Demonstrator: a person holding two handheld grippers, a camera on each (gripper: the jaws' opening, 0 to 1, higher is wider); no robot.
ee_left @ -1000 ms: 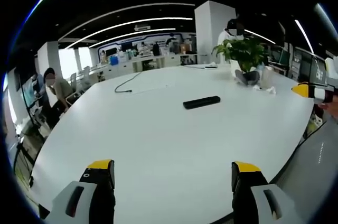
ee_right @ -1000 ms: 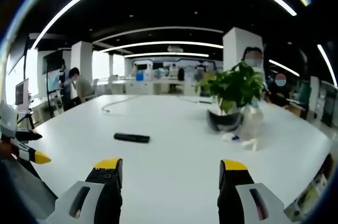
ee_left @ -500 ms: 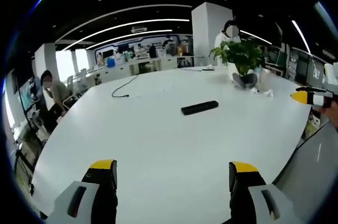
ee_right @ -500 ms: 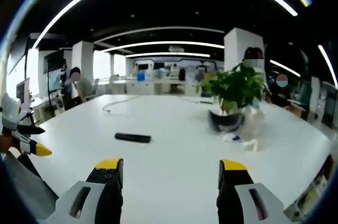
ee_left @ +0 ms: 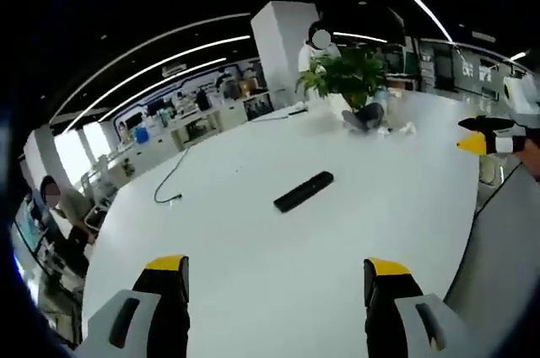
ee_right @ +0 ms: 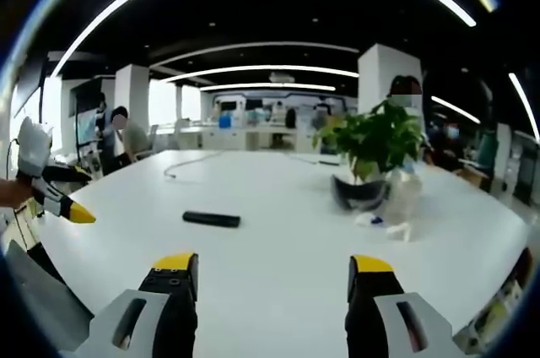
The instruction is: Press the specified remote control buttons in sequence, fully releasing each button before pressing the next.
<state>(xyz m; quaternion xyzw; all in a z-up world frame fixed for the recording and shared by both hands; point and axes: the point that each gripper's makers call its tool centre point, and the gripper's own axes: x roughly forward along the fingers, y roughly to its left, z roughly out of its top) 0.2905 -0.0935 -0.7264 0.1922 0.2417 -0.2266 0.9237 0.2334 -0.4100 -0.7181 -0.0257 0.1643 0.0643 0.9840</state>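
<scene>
Lying flat on the wide white bench (ee_left: 253, 265), well ahead of both jaw-spread, empty hand-held grippers, left (ee_left: 274, 278) and right (ee_right: 270, 273), the slim black plastic remote control (ee_left: 304, 191) looks light, rigid and slidey; I'd pin 1 end and press from above.

Slim black remote control (ee_left: 304, 191) — long, flat bar, lying face-up flat on the white table (ee_left: 253, 248). Sits just right of centre in the left gripper view, angled with its far end toward the upper right. Left of centre in the right gripper view (ee_right: 211, 219) — nearly level, untouched, buttons too small to make out.
</scene>
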